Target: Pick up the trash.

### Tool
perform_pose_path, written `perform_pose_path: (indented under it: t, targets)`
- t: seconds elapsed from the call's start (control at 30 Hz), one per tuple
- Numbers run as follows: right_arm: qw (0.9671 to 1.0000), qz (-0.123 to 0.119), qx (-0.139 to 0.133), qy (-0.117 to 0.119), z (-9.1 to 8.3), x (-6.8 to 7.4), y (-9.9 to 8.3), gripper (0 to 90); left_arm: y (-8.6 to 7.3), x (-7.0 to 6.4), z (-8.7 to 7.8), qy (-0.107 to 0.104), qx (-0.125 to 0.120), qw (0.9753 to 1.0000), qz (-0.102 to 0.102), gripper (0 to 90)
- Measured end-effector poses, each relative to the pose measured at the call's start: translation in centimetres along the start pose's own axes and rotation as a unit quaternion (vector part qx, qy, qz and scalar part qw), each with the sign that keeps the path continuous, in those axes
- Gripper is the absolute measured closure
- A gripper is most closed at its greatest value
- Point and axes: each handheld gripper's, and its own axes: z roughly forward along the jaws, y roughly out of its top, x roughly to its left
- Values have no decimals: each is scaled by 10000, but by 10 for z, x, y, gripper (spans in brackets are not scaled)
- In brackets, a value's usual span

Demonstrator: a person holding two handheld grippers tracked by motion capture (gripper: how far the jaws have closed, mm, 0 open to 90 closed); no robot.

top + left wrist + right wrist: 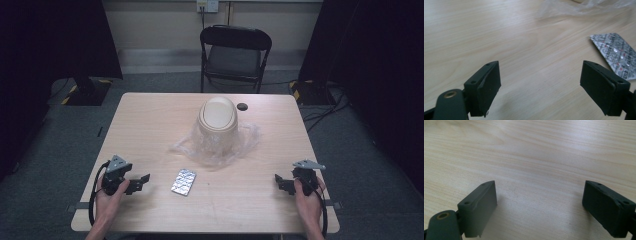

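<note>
- No grasp had begun, by my judgement; the left gripper (139,183) rested at the table's seven o'clock with jaws spread and empty; the right gripper (282,183), at five o'clock, was likewise spread on nothing.
- The flat silver foil blister pack of pills (183,181) lay at six o'clock, just beside the left gripper; the next move probably called for straddling its thin edge.
- The beige plastic swing-lid bin (218,119) stood at the centre on its crumpled clear plastic bag (240,142); its contents were hidden.

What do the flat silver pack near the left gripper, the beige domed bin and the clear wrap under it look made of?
Flat silver blister pack: likely foil, shiny and dimpled, with small print. Beige domed bin with swing lid: probably plastic, smooth and matte. Clear crinkled bag: thin plastic film, see-through with creases and glints.
</note>
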Motion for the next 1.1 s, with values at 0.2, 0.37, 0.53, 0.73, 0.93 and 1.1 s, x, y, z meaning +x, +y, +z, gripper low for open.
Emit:
perform_pose_path:
  t: [0.2,0.37,0.53,0.73,0.93,1.1]
  targets:
    - [10000,-32,6,17,0,-1,0,112,11,-6,8,-240,-128,9996,55,165]
    - [10000,-32,5,16,0,-1,0,112,23,-13,9,-496,-378,9980,67,166]
    - [10000,-34,6,17,0,-1,0,112,37,-25,17,-681,-584,9958,174,168]
    - [10000,-32,6,17,0,-1,0,112,50,-35,25,-858,-602,9941,267,169]
    - [10000,-32,6,16,0,-1,0,112,69,-47,33,-1132,-638,9910,330,169]
    - [10000,-32,6,18,0,-1,0,112,78,-56,40,-1244,-530,9898,442,169]
